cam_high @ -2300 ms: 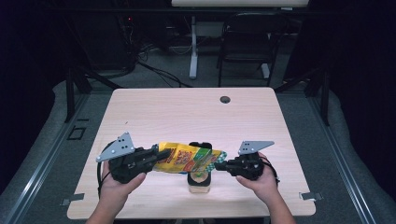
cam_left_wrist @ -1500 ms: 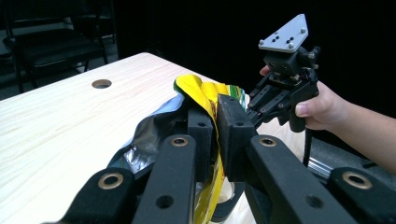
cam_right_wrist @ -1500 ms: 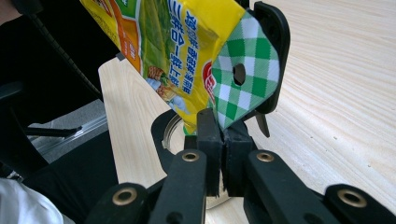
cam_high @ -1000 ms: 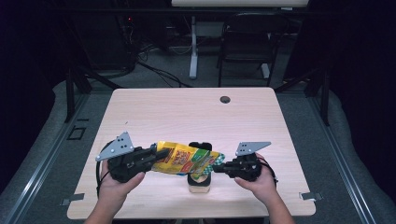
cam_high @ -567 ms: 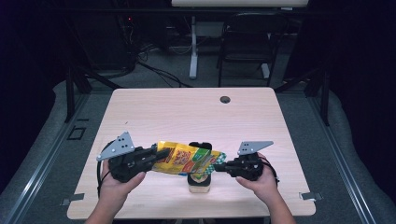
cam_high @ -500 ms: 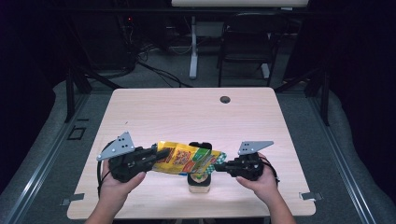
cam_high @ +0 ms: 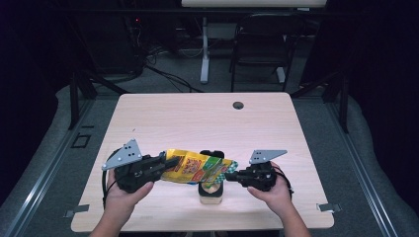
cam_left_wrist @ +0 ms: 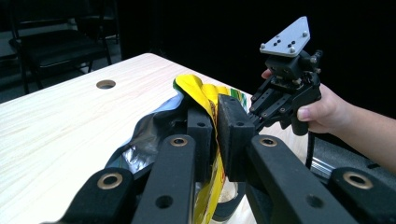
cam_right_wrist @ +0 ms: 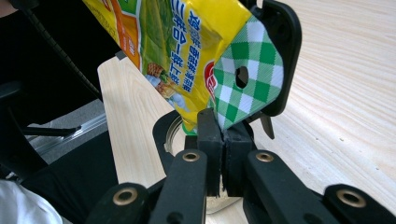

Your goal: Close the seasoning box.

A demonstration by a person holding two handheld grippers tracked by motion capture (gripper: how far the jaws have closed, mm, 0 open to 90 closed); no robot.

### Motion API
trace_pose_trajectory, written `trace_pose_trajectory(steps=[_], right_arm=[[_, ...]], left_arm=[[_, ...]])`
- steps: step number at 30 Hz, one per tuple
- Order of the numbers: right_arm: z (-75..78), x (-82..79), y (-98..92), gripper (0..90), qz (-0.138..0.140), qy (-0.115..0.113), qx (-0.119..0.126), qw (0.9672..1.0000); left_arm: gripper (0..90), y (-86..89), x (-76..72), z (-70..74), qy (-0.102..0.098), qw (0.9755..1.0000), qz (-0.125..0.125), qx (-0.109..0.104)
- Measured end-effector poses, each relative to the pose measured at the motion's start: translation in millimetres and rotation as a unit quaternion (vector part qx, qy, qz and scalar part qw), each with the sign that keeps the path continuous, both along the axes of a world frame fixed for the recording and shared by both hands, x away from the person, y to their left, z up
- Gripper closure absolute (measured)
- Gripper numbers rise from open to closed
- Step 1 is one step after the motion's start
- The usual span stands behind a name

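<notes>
Bench: your pale wooden bench (cam_high: 197,118) stands in a dark room.
Bag: your yellow snack bag (cam_high: 195,168) hangs above the jar (cam_high: 211,190) near the front edge.
Left tongs: your left tongs (cam_high: 160,163) are clamped on the bag's left end.
Right tongs: your right tongs (cam_high: 231,174) pinch its green-checked corner.

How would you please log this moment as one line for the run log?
left claw: shut on snack bag | right claw: shut on snack bag's checked end | bag: stretched above jar | table: wooden
</notes>
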State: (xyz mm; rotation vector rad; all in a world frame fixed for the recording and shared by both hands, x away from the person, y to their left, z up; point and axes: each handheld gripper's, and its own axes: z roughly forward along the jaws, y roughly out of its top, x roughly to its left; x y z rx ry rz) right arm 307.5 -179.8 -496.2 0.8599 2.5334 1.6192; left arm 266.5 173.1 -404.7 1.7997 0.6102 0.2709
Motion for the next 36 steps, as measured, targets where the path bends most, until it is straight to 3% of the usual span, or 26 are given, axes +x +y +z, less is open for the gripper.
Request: trace_pose_trajectory(steps=[13,36], right_arm=[[3.6,-0.1,-5.7,87.9,-0.007,-0.005,0.008,0.9999],[-0.7,0.9,-3.8,87.6,-0.003,0.001,-0.001,1.0000]], left_arm=[[83.6,-0.2,2.6,-4.0,0.005,1.0000,0.003,-0.004],[82.5,-4.2,0.9,-0.7,0.001,1.0000,0.002,-0.001]])
